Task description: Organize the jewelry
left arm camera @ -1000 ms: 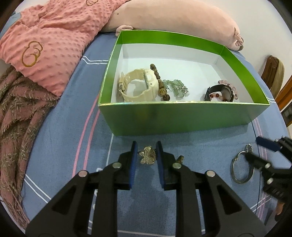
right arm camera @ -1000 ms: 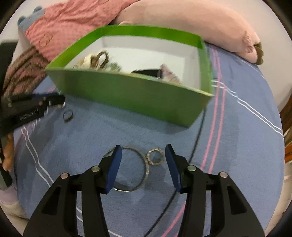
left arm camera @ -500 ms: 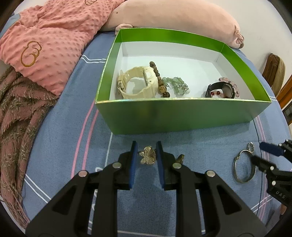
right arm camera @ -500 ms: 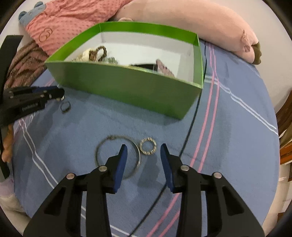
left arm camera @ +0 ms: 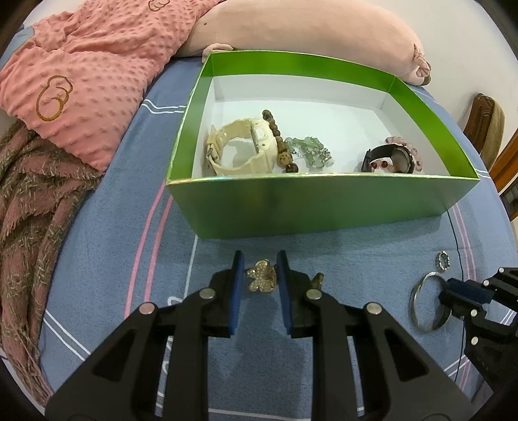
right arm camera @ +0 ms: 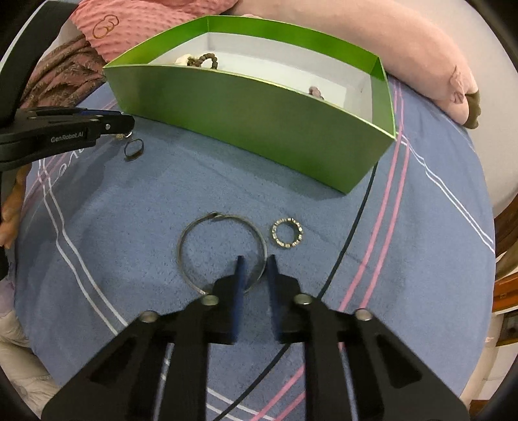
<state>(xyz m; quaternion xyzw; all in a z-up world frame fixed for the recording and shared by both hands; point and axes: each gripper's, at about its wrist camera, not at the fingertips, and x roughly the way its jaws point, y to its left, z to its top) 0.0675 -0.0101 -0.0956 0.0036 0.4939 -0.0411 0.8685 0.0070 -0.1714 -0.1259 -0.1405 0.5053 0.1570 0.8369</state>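
Note:
My left gripper [left arm camera: 258, 259] is shut on a gold butterfly brooch [left arm camera: 261, 279] and holds it in front of the green box [left arm camera: 323, 207]. The box holds a cream watch [left arm camera: 241, 147], a brown bead bracelet [left arm camera: 279, 145], a green bead piece [left arm camera: 307, 151] and a black watch [left arm camera: 391, 159]. My right gripper [right arm camera: 254, 260] is closing over the near rim of a silver bangle [right arm camera: 221, 249] lying on the blue bedspread; its jaws stand narrowly apart, one inside the hoop. A small studded ring [right arm camera: 287, 233] lies right of the bangle. A dark ring [right arm camera: 133, 148] lies near the left gripper.
A pink pillow [left arm camera: 307, 29] and pink dotted blanket [left arm camera: 81, 74] lie behind the box, a brown throw [left arm camera: 29, 200] at the left. A thin black cable [right arm camera: 353, 233] runs across the bedspread right of the bangle. A wooden chair [left arm camera: 485, 119] stands at the far right.
My right gripper has lowered onto the bangle and its jaws have narrowed from wide open. My left gripper has lifted the brooch slightly; more of the box's inside shows.

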